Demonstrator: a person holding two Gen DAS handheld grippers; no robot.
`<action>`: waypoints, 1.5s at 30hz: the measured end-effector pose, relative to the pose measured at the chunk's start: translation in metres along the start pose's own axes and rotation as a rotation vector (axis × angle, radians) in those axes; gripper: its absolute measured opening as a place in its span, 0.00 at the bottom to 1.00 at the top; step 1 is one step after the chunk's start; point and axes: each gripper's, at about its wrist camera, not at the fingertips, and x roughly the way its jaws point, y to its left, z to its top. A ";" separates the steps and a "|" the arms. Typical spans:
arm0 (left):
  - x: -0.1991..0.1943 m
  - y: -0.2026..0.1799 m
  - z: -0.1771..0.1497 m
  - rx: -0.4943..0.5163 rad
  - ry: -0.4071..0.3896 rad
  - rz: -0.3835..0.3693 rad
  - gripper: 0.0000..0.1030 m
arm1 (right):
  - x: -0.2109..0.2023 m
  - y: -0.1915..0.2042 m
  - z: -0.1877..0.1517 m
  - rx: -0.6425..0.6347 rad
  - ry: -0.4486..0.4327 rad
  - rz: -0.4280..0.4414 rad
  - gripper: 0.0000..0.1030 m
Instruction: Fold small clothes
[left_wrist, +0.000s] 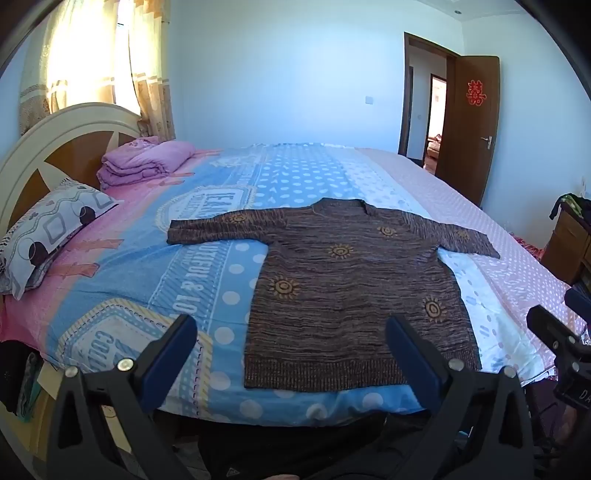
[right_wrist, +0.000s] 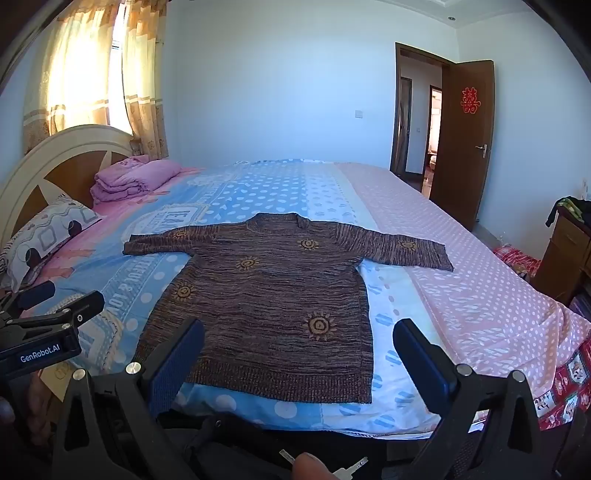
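Observation:
A brown knit sweater (left_wrist: 351, 288) with orange sun motifs lies flat on the bed, both sleeves spread out, hem toward me; it also shows in the right wrist view (right_wrist: 273, 306). My left gripper (left_wrist: 291, 332) is open and empty, held back from the bed's near edge, in front of the sweater's hem. My right gripper (right_wrist: 299, 339) is open and empty, also short of the hem. The right gripper's body (left_wrist: 557, 339) shows at the right edge of the left wrist view. The left gripper's body (right_wrist: 48, 332) shows at the left of the right wrist view.
The bed (left_wrist: 207, 280) has a blue and pink patterned sheet. A pillow (left_wrist: 48, 232) and a folded pink quilt (left_wrist: 144, 158) lie by the headboard on the left. A wooden cabinet (right_wrist: 569, 251) stands right of the bed. An open door (right_wrist: 461, 140) is at the far right.

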 end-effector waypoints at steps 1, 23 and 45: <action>0.000 0.000 0.000 0.001 -0.001 0.001 1.00 | 0.000 0.000 0.000 0.001 0.000 0.001 0.99; -0.001 0.004 -0.001 -0.002 -0.014 0.001 1.00 | 0.002 -0.004 0.001 0.011 0.014 0.006 0.99; -0.001 0.003 0.002 -0.011 -0.017 0.004 1.00 | 0.006 -0.004 0.000 0.020 0.030 0.020 0.99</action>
